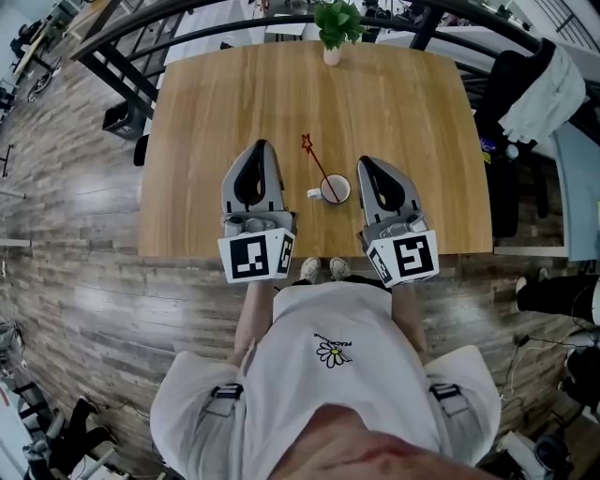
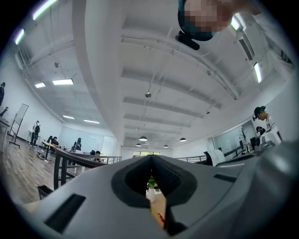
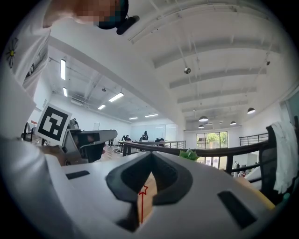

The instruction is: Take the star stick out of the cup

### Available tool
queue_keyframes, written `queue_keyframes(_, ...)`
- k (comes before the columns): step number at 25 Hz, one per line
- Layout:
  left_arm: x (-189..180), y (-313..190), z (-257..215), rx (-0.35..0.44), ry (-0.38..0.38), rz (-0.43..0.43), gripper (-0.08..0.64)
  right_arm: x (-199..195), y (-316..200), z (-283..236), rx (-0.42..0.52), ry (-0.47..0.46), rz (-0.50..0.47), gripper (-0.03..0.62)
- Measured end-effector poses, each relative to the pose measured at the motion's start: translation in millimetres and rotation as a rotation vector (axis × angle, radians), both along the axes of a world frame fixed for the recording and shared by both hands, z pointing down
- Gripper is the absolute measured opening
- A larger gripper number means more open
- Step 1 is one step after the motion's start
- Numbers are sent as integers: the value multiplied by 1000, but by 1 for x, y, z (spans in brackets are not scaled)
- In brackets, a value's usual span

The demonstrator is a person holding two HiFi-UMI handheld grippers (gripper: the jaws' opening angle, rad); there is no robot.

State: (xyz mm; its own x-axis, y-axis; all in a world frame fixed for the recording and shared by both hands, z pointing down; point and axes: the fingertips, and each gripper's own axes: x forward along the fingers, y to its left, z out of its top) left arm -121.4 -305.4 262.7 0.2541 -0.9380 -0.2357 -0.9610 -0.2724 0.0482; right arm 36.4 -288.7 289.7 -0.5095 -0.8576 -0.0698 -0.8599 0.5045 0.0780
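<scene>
A brown wooden table (image 1: 412, 122) with a smooth top holds a small white cup (image 1: 347, 192) with a little handle; the cup stands near the edge closest to the person, between the two tools. The thin red star stick (image 1: 317, 166) is in the cup; it leans away from the person and toward their left, and its star tip pokes up well above the rim.

The grey left gripper (image 1: 262, 145) is just beside the cup on one side, with its jaws closed tip to tip and nothing in them; the left gripper view shows the tips (image 2: 151, 157) meeting, with a bit of red stick (image 2: 160, 218) showing through the gap below. The grey right gripper (image 1: 364, 161) is on the other side of the cup; its jaws are pressed together too and it holds nothing. In the right gripper view the star stick (image 3: 140, 205) shows through the hole under the closed tips (image 3: 152, 153) — it is past the jaws, not pinched by them.

Each tool has a white cube with black square marks (image 1: 255, 256) — shapes only, no letters. A small green plant in a pale pot (image 1: 334, 28) sits at the far edge of the table. The person's white shirt has a daisy picture (image 1: 330, 352); the tiny writing by it is too small to read.
</scene>
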Motion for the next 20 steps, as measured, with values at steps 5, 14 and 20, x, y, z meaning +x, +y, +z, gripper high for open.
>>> queue_keyframes(5,-4,1,-4,2,-4,-17,17,-2,-2,-2,-8,-15,-33,8)
queue_keyframes(14,-15,10,-1,5,-16,-52,17,-11,-17,9,-108,-27,-129,95)
queue_keyframes(20,-21,9,8,-11,-38,-84,17,-24,-40,48,-235,24,-222,112)
